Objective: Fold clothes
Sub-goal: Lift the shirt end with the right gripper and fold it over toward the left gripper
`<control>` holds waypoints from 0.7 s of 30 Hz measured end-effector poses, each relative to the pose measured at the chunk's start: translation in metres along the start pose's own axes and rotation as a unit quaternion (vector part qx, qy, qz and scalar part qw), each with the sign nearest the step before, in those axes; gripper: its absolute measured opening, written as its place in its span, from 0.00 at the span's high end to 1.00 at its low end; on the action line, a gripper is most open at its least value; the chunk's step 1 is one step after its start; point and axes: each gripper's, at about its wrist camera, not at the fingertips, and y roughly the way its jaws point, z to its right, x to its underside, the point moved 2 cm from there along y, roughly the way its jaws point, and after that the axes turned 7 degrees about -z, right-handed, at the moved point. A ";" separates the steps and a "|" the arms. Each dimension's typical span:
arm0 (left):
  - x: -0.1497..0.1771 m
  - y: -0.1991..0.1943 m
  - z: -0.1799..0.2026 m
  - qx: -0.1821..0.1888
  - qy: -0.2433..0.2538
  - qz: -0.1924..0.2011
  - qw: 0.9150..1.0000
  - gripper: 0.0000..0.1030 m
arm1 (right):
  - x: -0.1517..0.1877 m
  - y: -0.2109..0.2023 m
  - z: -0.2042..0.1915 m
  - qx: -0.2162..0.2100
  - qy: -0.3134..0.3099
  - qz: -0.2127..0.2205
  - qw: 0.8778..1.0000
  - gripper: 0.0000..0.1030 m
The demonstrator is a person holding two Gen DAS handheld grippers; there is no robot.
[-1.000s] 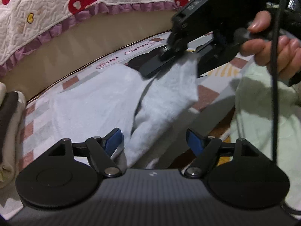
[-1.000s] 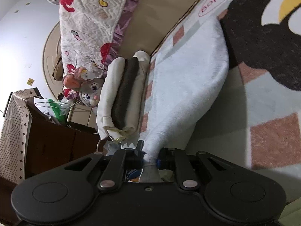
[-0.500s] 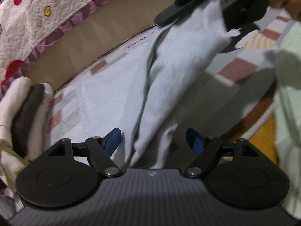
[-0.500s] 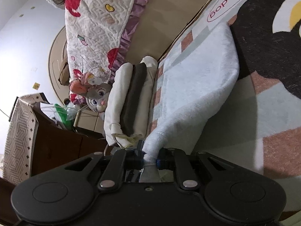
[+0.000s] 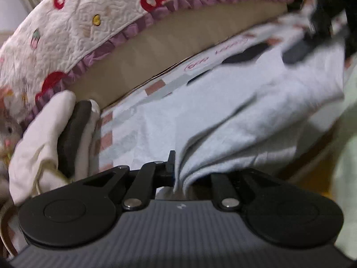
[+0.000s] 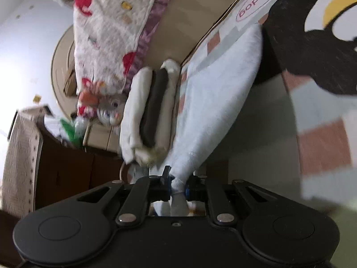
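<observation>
1. Left gripper (image 5: pixel 178 174): its fingers (image 5: pixel 170 163) are closing and pinch a bunched edge of the white garment (image 5: pixel 256 102); cloth sits right between them at the near end.
2. Right gripper (image 6: pixel 178 184): fingers clamped on another gathered corner of the same garment (image 6: pixel 214 111), a wad of cloth squeezed through behind the blue pads.
3. Key relation: the garment runs away from both sets of fingers as one long sheet, long axis stretching from the left grip up toward the right gripper's blurred dark body (image 5: pixel 316 35) at the far top right of the left wrist view. Each hand holds one end; neither is nearer, the cloth spans between them, sagging onto the patterned mat (image 6: pixel 323 145).
4. Surroundings: a folded stack (image 5: pixel 67 134) of cream and dark brown items lies just left of the garment, near the bed's quilt (image 5: pixel 89 33). A pale green cloth (image 5: pixel 348 156) sits at the right edge.
5. Change from one second back: the left fingers stood wide apart with cloth loose between them; now they grip it. The garment's far end has come up off the mat and the left view has tilted toward the bed.
6. Judgement: both ends secured, so a carry-over fold likely comes next.
</observation>
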 end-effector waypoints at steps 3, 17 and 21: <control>0.015 -0.033 0.006 0.018 0.003 -0.006 1.000 0.91 | 0.029 -0.016 -0.015 -0.005 -0.028 -0.013 1.000 0.86; 0.018 -0.014 0.005 0.015 0.003 -0.025 1.000 0.80 | 0.030 -0.021 0.022 -0.008 0.049 0.007 0.999 0.86; 0.013 -0.016 0.004 0.027 0.012 -0.019 0.999 0.82 | 0.025 -0.022 0.023 -0.007 0.059 0.015 0.998 0.86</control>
